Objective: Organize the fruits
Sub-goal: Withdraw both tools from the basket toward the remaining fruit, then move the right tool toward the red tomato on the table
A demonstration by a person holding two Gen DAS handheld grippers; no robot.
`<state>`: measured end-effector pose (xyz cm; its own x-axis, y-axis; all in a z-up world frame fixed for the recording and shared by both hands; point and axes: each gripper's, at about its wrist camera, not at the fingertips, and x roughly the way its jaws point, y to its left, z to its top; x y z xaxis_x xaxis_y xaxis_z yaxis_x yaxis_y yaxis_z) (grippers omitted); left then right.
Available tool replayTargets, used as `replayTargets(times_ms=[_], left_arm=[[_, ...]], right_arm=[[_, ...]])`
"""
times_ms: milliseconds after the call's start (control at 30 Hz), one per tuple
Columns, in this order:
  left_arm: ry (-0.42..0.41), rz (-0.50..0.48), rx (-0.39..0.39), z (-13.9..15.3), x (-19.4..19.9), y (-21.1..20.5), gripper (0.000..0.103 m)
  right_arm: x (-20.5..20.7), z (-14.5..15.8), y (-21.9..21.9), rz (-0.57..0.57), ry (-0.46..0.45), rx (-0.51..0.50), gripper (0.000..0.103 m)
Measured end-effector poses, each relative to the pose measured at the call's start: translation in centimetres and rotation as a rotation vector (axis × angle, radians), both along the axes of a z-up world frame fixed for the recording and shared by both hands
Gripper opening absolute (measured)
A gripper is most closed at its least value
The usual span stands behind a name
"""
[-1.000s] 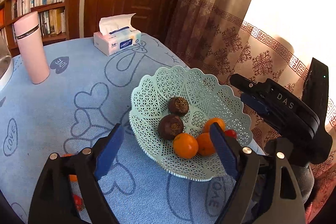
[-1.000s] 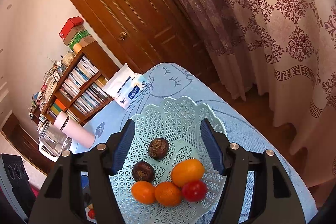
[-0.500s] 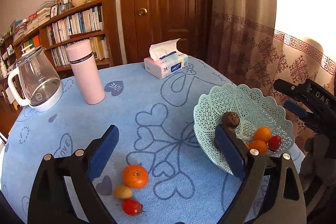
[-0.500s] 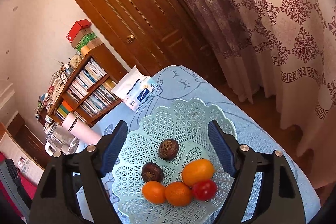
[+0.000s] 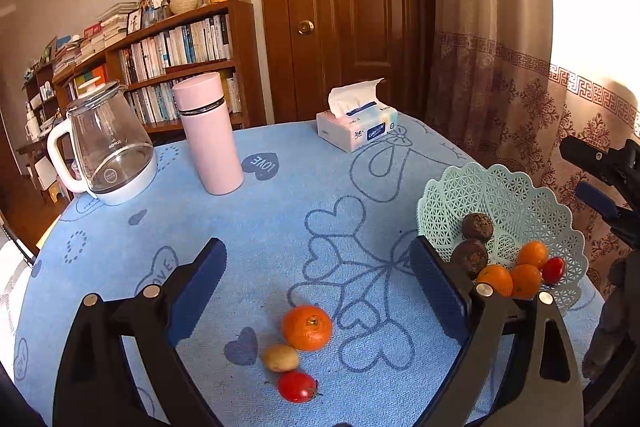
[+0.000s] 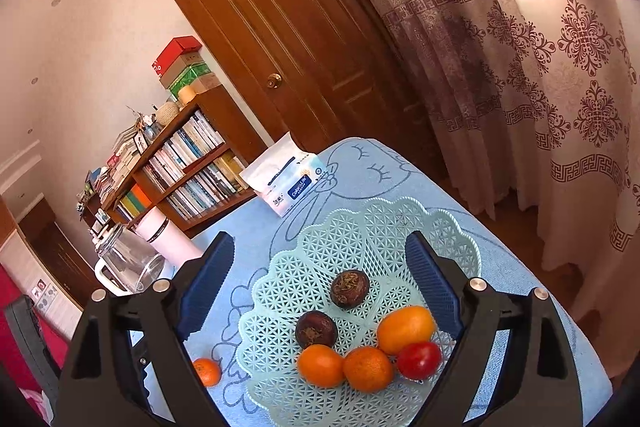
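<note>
In the left wrist view, the left gripper [image 5: 318,291] stands wide open with nothing between its pads, above the blue tabletop [image 5: 280,211]. Low in the frame, just below center, three loose fruits lie in a tight cluster: an orange [image 5: 307,327] with its stem end facing up, a small kiwi [image 5: 281,357] lying with its long axis across the frame, and a tomato [image 5: 297,386] whose stem points toward the right. At the right of the frame sits the basket [image 5: 500,195], holding dark round fruits, oranges and a tomato.

In the right wrist view, the right gripper [image 6: 318,279] hangs over the basket [image 6: 320,243], its jaws opening and empty. An oval orange fruit [image 6: 406,329] in the basket lies with its long axis running from lower left to upper right.
</note>
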<state>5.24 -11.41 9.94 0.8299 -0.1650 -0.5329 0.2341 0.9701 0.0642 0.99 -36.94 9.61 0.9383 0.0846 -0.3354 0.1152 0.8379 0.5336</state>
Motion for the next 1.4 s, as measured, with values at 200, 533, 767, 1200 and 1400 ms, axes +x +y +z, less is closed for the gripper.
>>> replayTargets(times_ms=[200,533,767,1200,1400], left_arm=[[-0.026,0.04,0.025,0.1,-0.5,1.0,0.092],[-0.041,0.098,0.009,1.2,-1.7,4.8,0.092],[0.01,0.163,-0.019,1.1,-2.8,9.7,0.096],[0.109,0.287,-0.046,-1.8,-4.7,17.1,0.096],[0.125,0.294,-0.059,-2.5,-4.6,17.6,0.096]], right_arm=[[-1.6,1.9,1.9,0.006,-0.111,-0.063,0.1],[-2.2,3.8,5.0,0.107,-0.113,-0.132,0.1],[-1.7,3.2,7.8,0.19,-0.072,-0.209,0.1],[-1.7,1.9,14.5,0.389,-0.025,-0.328,0.1],[-2.2,-0.3,19.6,0.522,0.038,-0.448,0.1]])
